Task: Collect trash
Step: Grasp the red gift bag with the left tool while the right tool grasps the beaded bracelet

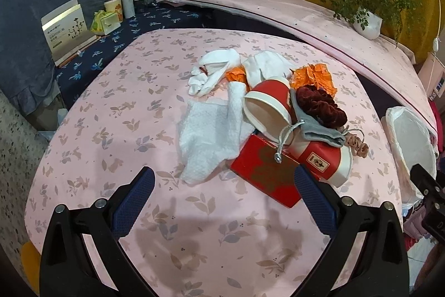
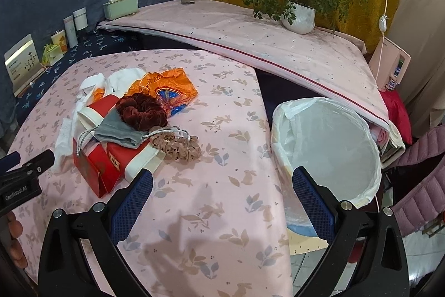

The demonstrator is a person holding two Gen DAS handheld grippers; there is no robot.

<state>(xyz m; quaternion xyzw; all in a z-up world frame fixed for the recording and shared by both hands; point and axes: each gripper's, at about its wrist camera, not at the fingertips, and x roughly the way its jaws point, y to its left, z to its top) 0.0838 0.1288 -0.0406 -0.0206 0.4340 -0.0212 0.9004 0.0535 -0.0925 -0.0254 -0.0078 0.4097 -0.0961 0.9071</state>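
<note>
The left gripper [image 1: 224, 187] stood wide apart and held nothing, low in the frame above the pink tablecloth [image 1: 111, 130]. The right gripper [image 2: 222, 187] was equally wide and empty. The trash pile sat at frame center: 2 red paper cups [image 1: 268, 102], a red box [image 1: 267, 171], white tissue [image 1: 208, 135] and an orange wrapper [image 2: 169, 88]. The lined bin [image 2: 328, 141] stood at center right, just beside the table edge.

Home: cloth-covered table [image 2: 222, 202], houseplant [image 2: 297, 16]
</note>
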